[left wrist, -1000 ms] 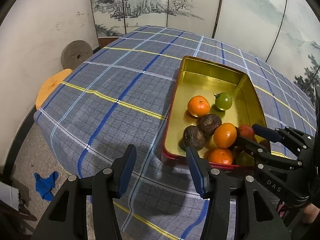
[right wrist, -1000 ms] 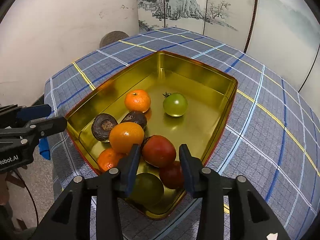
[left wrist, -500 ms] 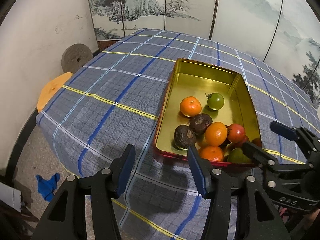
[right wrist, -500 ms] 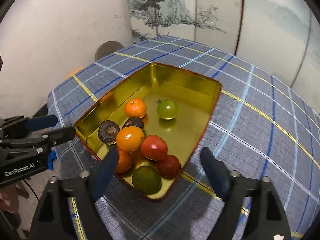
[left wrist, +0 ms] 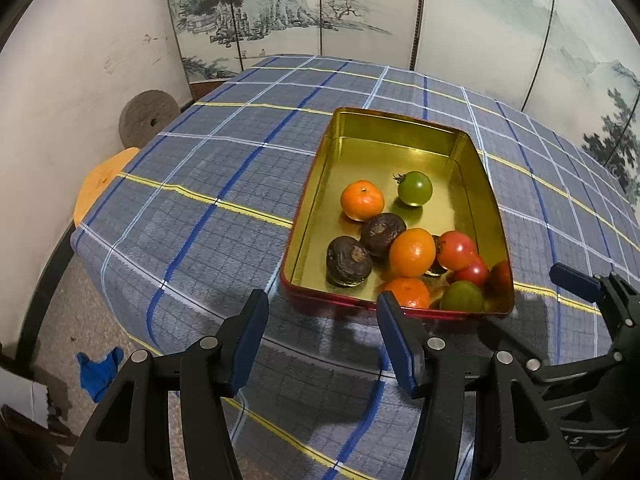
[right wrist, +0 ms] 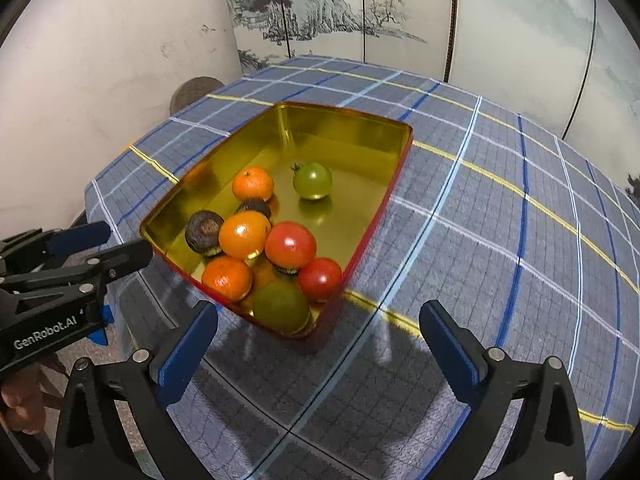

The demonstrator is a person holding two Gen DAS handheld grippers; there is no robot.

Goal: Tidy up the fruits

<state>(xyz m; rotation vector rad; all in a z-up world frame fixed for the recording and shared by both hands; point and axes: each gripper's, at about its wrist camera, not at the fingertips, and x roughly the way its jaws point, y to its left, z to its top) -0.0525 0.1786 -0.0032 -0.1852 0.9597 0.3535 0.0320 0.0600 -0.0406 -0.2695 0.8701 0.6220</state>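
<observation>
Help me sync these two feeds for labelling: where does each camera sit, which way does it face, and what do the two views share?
Left wrist: sits on the left gripper, looking forward and down over the near table edge at the gold tin; its own open fingers show below, the right gripper at the right edge.
Right wrist: sits on the right gripper, facing the tin's near corner; its open fingers show, plus the left gripper at left.
Shared: the tin, its fruit, such as the green tomato, the plaid tablecloth and the painted screen.

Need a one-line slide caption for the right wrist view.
Open right gripper hovers before gold tin of mixed fruit.
</observation>
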